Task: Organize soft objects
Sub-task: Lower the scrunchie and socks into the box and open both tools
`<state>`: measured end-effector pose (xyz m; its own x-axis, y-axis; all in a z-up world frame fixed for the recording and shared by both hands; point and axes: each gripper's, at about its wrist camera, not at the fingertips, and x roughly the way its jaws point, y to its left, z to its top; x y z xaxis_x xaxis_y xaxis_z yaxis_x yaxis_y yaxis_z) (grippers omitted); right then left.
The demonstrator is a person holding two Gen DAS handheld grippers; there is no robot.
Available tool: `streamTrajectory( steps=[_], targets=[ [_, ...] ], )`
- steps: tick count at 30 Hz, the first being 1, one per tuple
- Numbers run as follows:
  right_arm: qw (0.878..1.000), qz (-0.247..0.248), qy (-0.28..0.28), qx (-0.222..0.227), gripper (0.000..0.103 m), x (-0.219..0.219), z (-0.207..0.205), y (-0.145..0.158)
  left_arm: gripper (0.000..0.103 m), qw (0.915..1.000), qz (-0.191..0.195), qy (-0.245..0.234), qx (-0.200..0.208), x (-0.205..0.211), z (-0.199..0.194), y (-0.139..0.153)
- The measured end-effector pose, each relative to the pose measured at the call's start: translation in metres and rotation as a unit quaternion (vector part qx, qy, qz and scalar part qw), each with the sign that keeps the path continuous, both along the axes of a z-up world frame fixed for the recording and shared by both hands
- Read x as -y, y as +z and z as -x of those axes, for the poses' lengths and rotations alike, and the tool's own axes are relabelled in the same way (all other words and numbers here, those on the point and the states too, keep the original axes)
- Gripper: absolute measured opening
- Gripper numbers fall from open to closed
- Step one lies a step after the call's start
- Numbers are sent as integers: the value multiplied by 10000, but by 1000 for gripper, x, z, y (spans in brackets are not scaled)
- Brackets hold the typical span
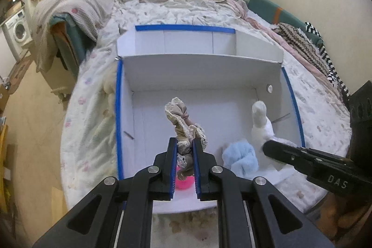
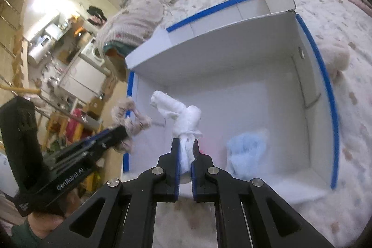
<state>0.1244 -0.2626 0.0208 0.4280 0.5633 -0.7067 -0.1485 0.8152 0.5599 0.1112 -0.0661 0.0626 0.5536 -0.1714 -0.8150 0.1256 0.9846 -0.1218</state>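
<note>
We hold the left gripper point(image 1: 184, 143) clamped on a beige lace-trimmed cloth point(image 1: 179, 113) and the right gripper point(image 2: 186, 145) on a white cloth point(image 2: 186, 115), both over the white box point(image 1: 200, 76), presumably for sorting

Beige scrunchie point(image 1: 180, 122), white cloth point(image 2: 183, 120) above box point(image 1: 200, 76)
</note>
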Motion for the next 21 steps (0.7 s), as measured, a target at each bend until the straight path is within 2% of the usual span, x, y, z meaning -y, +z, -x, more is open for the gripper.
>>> streamTrajectory(
  steps=[3,5,9,18,21],
  targets=[
    [9997,-142,-165,-127,9,7,-11,-21,12,9994,317,-122,-103,0,-14,-14],
    [9992,-109,-242,-305,9,10,-16,-35,12,9998,192,-87,-63,1,-20,-25],
    [9980,64,-266,-568,9,7,-19,-55,11,9992,332,7,-221,-1,-28,-47],
    [9968,336,-155,-705,9,-4,-24,-69,12,9983,333,-127,-467,7,-38,-75],
    [9962,372,-106,-786,10,-9,-26,-71,12,9981,199,-185,-558,10,-38,-83]
  ],
)
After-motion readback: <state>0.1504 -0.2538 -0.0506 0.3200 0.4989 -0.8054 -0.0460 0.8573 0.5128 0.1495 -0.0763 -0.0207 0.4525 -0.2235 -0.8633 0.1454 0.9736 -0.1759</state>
